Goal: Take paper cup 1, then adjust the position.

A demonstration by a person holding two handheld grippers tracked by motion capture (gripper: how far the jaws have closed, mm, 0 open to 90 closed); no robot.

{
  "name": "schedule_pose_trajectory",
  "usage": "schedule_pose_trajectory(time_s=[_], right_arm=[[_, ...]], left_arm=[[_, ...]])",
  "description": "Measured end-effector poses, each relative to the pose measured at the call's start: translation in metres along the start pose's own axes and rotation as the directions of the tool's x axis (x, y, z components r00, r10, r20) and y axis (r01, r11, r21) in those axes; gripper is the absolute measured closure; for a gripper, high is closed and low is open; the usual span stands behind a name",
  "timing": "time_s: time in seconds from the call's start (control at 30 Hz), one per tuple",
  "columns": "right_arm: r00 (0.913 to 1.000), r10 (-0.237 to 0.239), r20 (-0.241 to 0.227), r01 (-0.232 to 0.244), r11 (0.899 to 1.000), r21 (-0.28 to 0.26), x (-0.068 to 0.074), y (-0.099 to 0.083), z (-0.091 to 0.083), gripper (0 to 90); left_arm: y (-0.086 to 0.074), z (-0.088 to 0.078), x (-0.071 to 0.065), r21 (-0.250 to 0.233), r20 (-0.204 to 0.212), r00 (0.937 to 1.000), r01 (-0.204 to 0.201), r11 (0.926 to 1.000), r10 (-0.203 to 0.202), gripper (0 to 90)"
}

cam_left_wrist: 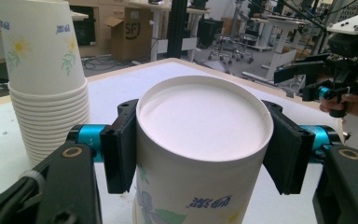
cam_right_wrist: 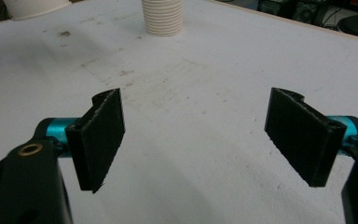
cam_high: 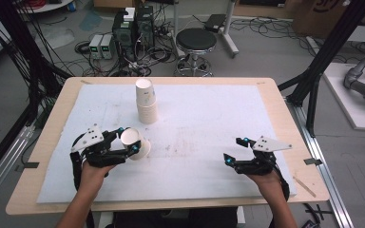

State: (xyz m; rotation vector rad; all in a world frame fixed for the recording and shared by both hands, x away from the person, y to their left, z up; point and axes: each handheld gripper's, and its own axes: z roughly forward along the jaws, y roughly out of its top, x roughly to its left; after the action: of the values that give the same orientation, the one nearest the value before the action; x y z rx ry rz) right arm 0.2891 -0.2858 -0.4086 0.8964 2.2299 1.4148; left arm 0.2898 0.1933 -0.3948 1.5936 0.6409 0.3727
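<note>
High view: left gripper (cam_high: 127, 142) clamps a paper cup (cam_high: 134, 142) by its side walls at the near-left of the white mat (cam_high: 209, 118), base end facing its camera, cup tipped over. Cup stack (cam_high: 146, 102) stands far, centre-left. Right gripper (cam_high: 234, 151) hovers near-right, jaws wide apart, holding nothing. Keep squeeze light so the wall doesn't buckle; set it down level, clear of the stack.

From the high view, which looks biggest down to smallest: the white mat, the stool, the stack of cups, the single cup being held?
1. White mat
2. Stool, though it stands farther off
3. Stack of cups
4. Single cup, held on its side
</note>
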Motion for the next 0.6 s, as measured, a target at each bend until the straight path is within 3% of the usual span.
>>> schedule_pose_trajectory(time_s=[0.4,0.6], right_arm=[[0.9992,-0.009,-0.038,0.009,1.0,0.002,0.004,0.004,0.004,20.5],[0.9964,-0.028,-0.081,0.028,1.0,0.002,0.007,0.005,0.006,20.4]], left_arm=[[-0.003,0.009,-0.005,0.021,0.042,0.9991,-0.002,0.9998,0.001,36.0],[-0.002,0.016,-0.011,0.034,0.087,0.9961,-0.01,0.9994,0.007,36.0]])
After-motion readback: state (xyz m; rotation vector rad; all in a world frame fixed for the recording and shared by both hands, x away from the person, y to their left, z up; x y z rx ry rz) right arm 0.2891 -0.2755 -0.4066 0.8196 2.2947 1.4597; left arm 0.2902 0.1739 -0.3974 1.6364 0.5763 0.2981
